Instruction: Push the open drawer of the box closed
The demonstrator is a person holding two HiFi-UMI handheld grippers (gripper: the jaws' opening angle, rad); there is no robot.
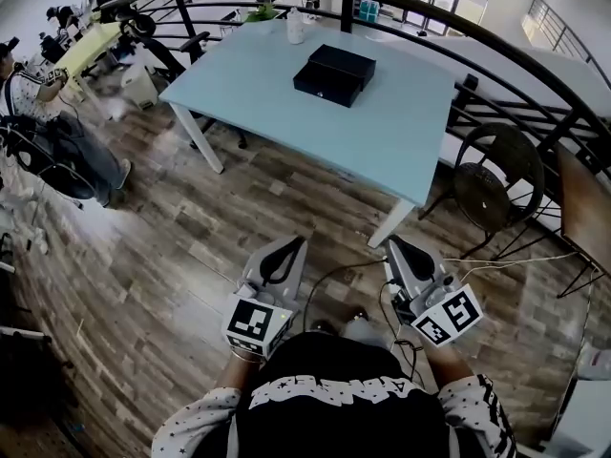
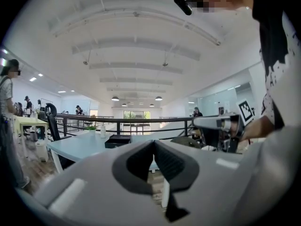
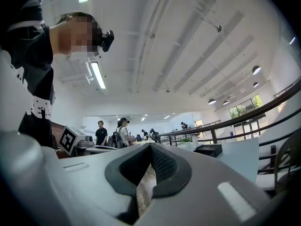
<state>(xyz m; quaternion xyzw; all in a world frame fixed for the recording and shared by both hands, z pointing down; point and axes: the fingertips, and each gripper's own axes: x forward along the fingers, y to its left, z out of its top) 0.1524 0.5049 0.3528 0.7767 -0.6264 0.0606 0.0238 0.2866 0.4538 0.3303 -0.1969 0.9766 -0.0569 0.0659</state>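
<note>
Pale table [image 1: 382, 132]: one black box [image 1: 334, 73], perhaps one bottle [image 1: 296, 25] — left hand-held gripper [image 1: 293, 244], right hand-held gripper [image 1: 393, 244], both closed, empty.

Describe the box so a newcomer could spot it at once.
Start at the pale blue table beside the curved black railing. Near its far end lies the box: flat, black, the only dark thing on it, just before the white bottle.

Probably an open-plan office: long table [image 1: 382, 132], swivel chair [image 1: 138, 25], people [image 1: 62, 14] at a far desk [image 1: 91, 46], strip light [image 3: 98, 74].
</note>
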